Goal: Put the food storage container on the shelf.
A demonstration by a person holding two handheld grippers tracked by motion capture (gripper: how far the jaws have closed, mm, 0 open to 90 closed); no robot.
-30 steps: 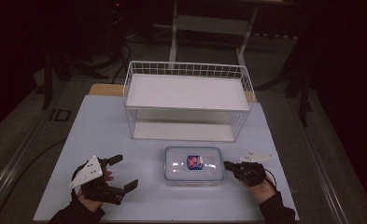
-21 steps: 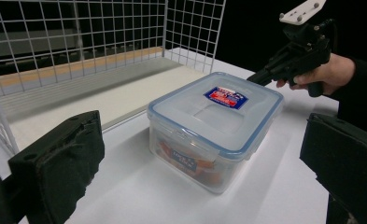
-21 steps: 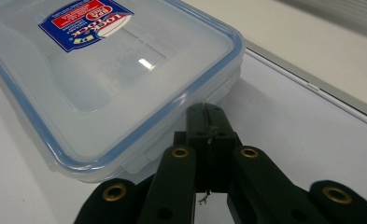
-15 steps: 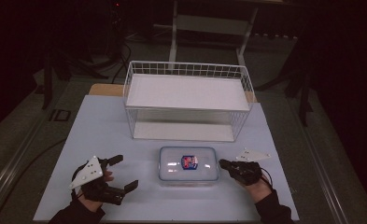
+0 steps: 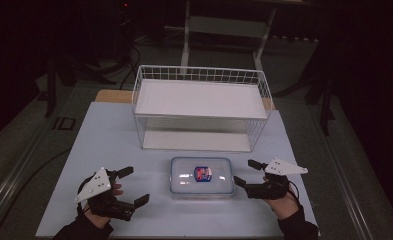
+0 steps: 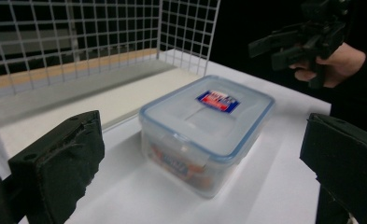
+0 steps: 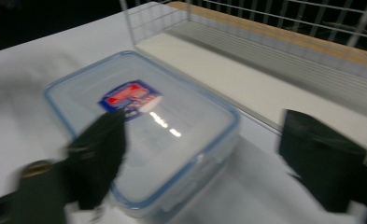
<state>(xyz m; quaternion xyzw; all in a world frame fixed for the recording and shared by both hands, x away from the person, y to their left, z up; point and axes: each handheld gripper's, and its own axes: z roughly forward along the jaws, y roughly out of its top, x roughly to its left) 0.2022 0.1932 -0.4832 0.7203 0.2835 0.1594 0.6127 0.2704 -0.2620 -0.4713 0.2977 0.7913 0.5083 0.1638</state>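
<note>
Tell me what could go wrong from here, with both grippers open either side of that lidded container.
1. The right gripper is open at the end of the container, one jaw over the lid in its own view; closing there may clip the lid edge and tilt the box.
2. The left gripper stands well apart, so a one-sided push could slide the container.
3. The wire basket stands close behind, risking a bump on lifting.

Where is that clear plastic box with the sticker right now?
In the high view, the box sits on the white table, just before the wire basket, between both claws.
</note>
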